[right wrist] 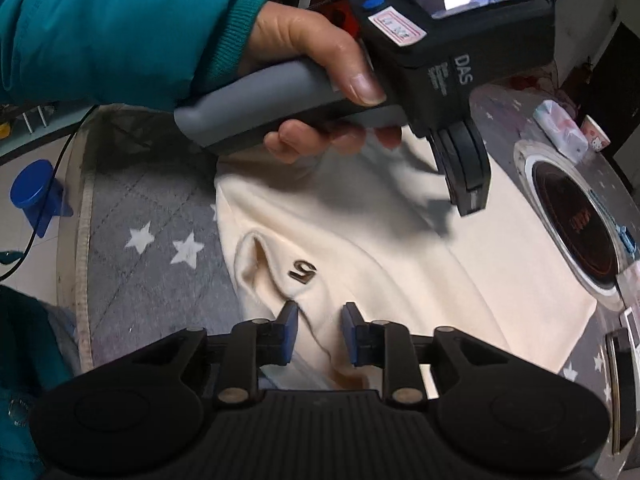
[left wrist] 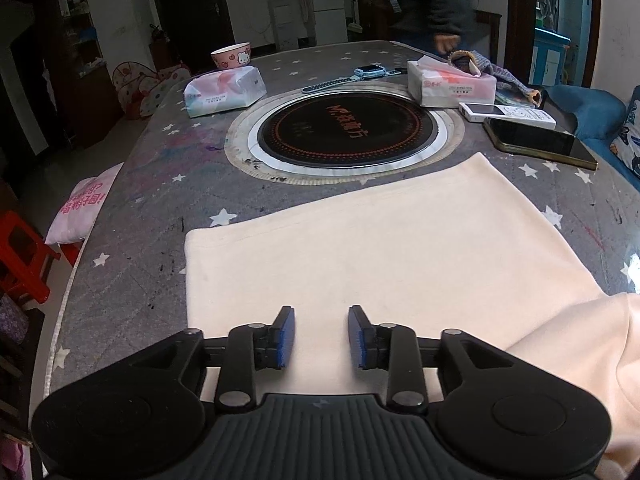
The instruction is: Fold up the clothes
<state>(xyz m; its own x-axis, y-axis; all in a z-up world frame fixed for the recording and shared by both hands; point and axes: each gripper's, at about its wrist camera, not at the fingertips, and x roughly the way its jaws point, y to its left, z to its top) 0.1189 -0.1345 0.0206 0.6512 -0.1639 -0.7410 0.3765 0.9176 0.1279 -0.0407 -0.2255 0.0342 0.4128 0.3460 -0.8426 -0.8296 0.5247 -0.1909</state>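
With the cream garment [left wrist: 400, 248] lying partly folded on the table [left wrist: 132, 200], both grippers, left [left wrist: 321, 336] and right [right wrist: 318, 334], are hovering wide and empty, seemingly needing an edge to pinch.

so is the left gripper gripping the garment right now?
No. The left gripper is open over the cream garment, with flat cloth visible in the gap between its blue pads.
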